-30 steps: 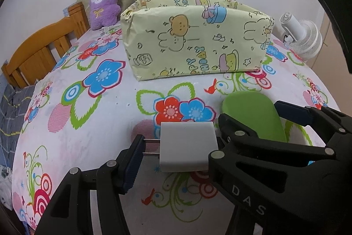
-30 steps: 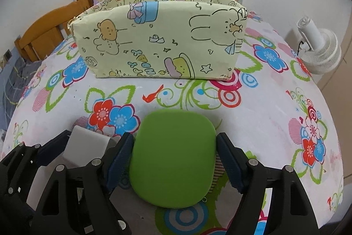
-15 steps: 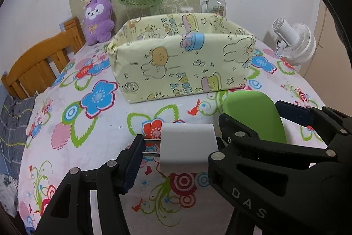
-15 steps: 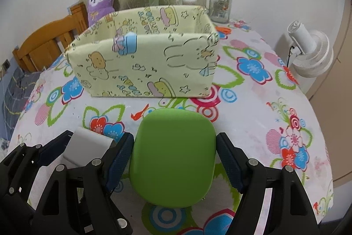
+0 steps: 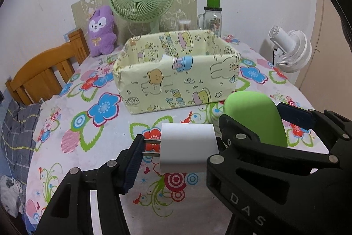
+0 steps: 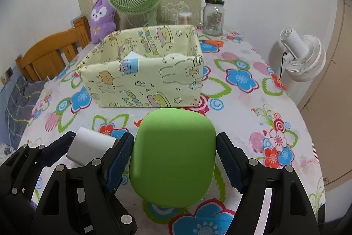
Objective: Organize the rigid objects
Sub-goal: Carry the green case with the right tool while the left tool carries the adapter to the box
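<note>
Yellow cartoon-print box [image 6: 143, 78], upper centre of frame, open-topped, likely drop target, some white items inside.
Green rounded case [image 6: 173, 158], lower centre, clamped flat in right gripper [image 6: 176, 160].
White charger [image 5: 188, 150], lower centre, pinched sideways in left gripper [image 5: 180, 151], 2 prongs pressed against left pad.

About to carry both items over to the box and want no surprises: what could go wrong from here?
1. The left gripper holds the white charger with one pad on its metal prongs; that narrow contact could let it twist or slip.
2. The right gripper clamps the smooth rounded green case at its edges; it may squirt out.
3. The grippers are side by side, and the fabric box already holds items, so drops could collide.
</note>
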Demonstrator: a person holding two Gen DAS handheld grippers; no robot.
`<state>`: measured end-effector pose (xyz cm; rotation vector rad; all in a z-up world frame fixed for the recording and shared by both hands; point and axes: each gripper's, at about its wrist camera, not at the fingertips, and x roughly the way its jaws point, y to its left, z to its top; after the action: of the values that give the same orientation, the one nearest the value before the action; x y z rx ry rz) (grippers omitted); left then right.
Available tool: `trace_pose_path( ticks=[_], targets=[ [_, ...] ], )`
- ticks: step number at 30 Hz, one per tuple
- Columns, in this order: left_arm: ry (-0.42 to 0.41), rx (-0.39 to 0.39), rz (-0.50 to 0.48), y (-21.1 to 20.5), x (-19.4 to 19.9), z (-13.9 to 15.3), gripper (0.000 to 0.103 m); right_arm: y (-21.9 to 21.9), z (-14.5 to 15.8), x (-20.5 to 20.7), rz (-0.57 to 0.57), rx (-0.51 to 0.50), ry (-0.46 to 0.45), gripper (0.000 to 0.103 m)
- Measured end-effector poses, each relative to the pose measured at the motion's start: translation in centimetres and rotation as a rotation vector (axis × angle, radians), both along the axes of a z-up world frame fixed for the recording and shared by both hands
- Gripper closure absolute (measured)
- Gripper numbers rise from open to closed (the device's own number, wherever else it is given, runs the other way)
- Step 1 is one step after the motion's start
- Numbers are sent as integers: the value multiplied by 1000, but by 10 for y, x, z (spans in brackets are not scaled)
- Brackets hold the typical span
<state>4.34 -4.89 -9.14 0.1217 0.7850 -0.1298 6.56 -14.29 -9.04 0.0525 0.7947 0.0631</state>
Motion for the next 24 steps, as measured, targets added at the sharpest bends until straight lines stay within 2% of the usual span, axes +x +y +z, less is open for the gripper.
trace_pose_path(
  ticks=[24],
  targets=[
    [-88, -5, -2, 6, -3, 55, 39, 3, 59, -8, -9, 1, -91, 25]
  ],
)
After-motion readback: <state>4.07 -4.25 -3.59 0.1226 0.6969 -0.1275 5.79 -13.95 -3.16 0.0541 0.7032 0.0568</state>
